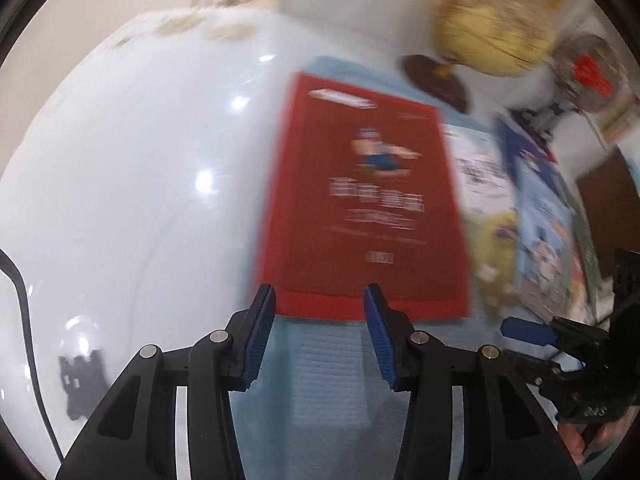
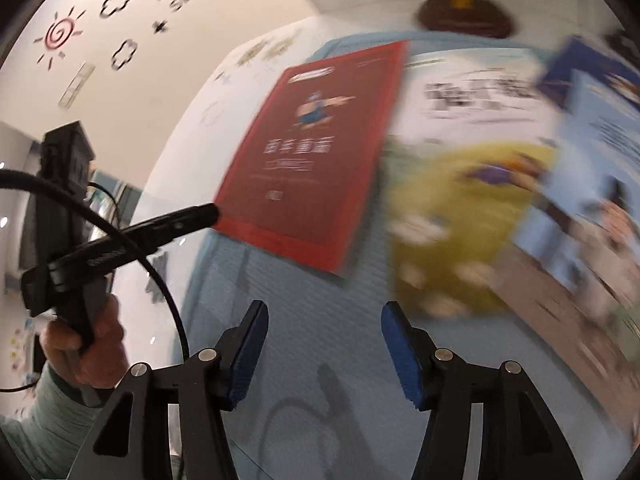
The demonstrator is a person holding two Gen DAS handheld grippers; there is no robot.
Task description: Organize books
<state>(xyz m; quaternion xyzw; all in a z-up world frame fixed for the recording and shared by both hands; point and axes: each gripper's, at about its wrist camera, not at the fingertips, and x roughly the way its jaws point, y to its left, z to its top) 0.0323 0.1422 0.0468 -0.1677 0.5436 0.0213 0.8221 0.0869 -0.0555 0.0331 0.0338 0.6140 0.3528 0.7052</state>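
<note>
Both sets of jaws stand apart and empty: the left gripper (image 1: 320, 300) hangs at the near edge of the red book (image 1: 368, 196), the right gripper (image 2: 324, 320) short of the yellow-covered book (image 2: 460, 216). The books lie flat and overlapping on a blue mat (image 2: 280, 320) on the white table (image 1: 140, 160). A pinch on one thin cover could drag its neighbours or slip off, and the globe (image 1: 484, 20) behind could be knocked.

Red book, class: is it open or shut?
Shut. The red book lies flat on the blue mat, cover up, no pages showing.
</note>
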